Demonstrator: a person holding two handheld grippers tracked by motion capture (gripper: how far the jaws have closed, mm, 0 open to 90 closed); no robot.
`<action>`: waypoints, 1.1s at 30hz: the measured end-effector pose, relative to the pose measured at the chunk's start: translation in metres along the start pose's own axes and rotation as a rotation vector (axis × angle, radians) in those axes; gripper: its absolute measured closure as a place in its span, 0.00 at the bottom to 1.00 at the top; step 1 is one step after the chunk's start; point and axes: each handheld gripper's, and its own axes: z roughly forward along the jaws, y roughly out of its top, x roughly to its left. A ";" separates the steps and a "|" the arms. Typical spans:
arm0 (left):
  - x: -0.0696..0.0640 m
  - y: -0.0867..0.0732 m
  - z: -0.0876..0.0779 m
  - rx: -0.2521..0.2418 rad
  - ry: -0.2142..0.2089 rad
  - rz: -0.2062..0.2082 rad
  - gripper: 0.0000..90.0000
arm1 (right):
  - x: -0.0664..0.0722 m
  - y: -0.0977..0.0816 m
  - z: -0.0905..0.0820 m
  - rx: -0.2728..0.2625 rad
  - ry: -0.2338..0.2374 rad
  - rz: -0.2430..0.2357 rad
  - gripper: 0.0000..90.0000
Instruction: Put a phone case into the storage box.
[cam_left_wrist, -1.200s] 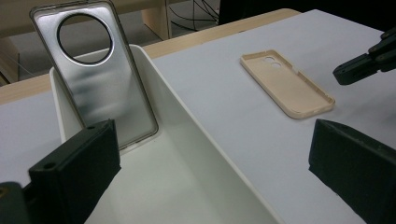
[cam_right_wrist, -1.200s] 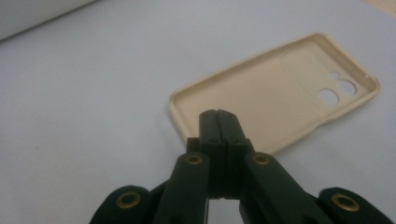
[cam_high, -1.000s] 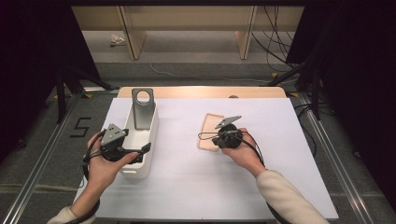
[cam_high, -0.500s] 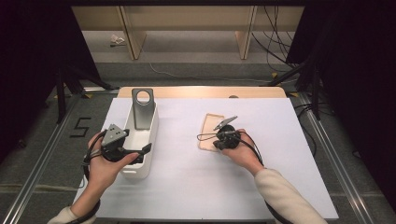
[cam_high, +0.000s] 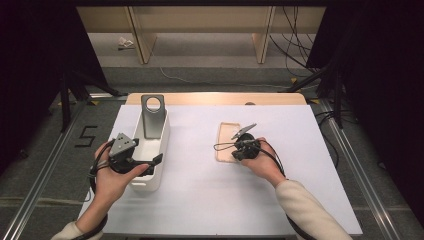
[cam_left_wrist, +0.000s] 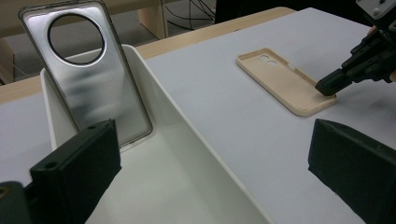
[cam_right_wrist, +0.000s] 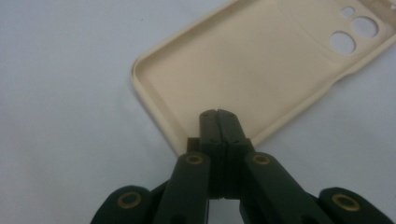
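A beige phone case (cam_high: 227, 140) (cam_left_wrist: 285, 79) (cam_right_wrist: 261, 65) lies hollow side up on the white table top. My right gripper (cam_high: 234, 155) (cam_right_wrist: 218, 114) is shut, and its joined tips sit at the case's near corner; the left gripper view shows this too (cam_left_wrist: 325, 88). I see nothing between its jaws. A white bin (cam_high: 164, 137) (cam_left_wrist: 187, 121) stands at the left. A grey see-through case (cam_high: 152, 117) (cam_left_wrist: 88, 70) with a round camera hole leans upright at the bin's far end. My left gripper (cam_high: 150, 165) (cam_left_wrist: 212, 135) is open over the bin's near end and holds nothing.
The white sheet (cam_high: 210, 200) covers a wooden table whose far edge (cam_high: 215, 98) shows. Metal rails run along both sides on the floor. Dark stands and cables are at the far right (cam_high: 320, 75).
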 end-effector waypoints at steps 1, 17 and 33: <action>0.000 0.000 0.000 0.000 0.000 0.000 0.02 | 0.000 0.000 0.000 0.004 -0.002 0.000 1.00; -0.001 0.000 0.000 -0.003 -0.003 0.001 0.02 | -0.004 -0.003 0.000 0.005 0.012 0.001 0.94; 0.000 0.001 0.000 -0.002 -0.008 0.000 0.02 | 0.002 0.006 -0.016 -0.042 -0.002 -0.206 0.42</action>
